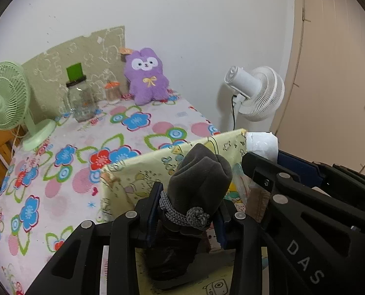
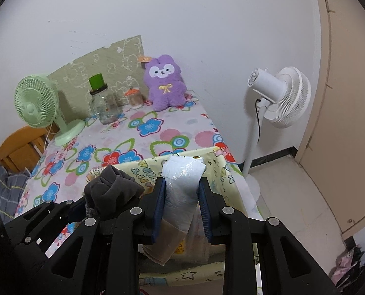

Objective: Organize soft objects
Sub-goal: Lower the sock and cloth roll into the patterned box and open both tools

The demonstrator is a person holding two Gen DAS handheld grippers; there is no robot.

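The left tongs point(image 1: 187, 211) pinch a grey roll point(image 1: 199, 177) tied with cord; the right tongs point(image 2: 181, 196) pinch a white packet point(image 2: 182, 182). Both are over the yellow box point(image 2: 219, 169) at the tabletop's point(image 2: 138, 137) near right corner.

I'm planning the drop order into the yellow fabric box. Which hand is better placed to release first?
Probably right. The right gripper holds the plastic-wrapped bundle over the yellow box; the left gripper's grey bundle sits near the box's wall.
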